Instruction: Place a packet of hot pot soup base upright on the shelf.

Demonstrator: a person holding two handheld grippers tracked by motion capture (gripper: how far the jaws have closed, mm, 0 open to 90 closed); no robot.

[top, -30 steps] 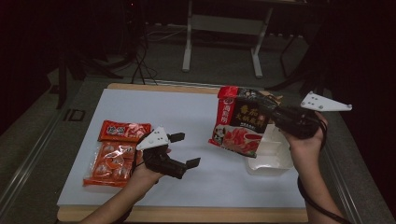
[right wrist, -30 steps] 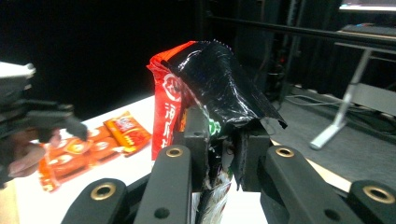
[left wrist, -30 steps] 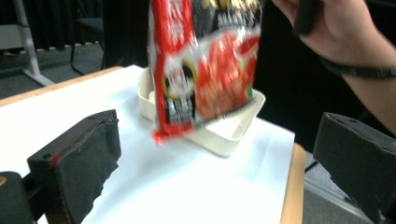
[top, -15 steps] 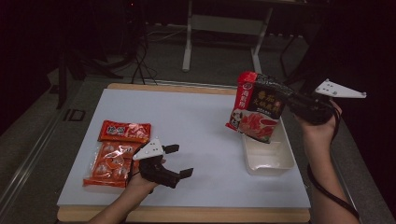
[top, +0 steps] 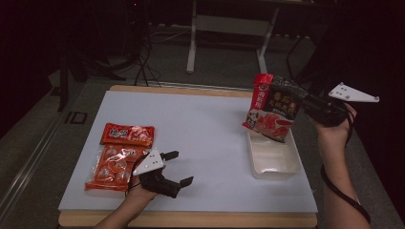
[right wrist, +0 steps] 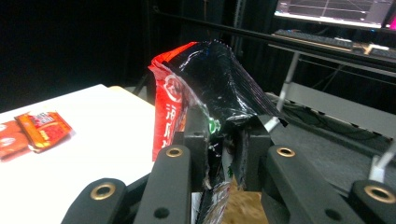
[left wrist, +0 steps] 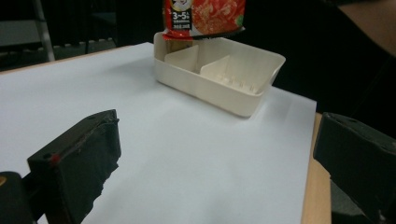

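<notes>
A red and black food packet [top: 273,108] is held up in the air above the far end of a cream plastic tray [top: 274,157], its lower edge hanging just over the tray's rim without being seen to touch it. In the left gripper view the bottom of the packet [left wrist: 203,17] is seen hanging over the tray's [left wrist: 219,74] far compartments, which are set apart by thin dividers. The packet is pinched at one side by the right gripper [top: 310,104], whose jaws are pressed together on the crumpled foil; in the right gripper view the black upper part of the packet [right wrist: 205,88] is seen bunched between the two pads. The right gripper is carried by a hand [top: 334,129] at the right edge of the table.

The tray rests on a white sheet [top: 191,129] that covers a wooden table [top: 191,218]. Well apart from it, near the front left of the sheet, the left gripper [top: 177,168] is held low over the paper with its jaws spread wide and nothing between them. Just to its left lie two snack bags: a smaller red one [top: 127,134] and, touching it on the near side, a clear bag of orange pieces [top: 112,167]. Behind the table a dark floor with a grey metal stand [top: 229,28] is seen
</notes>
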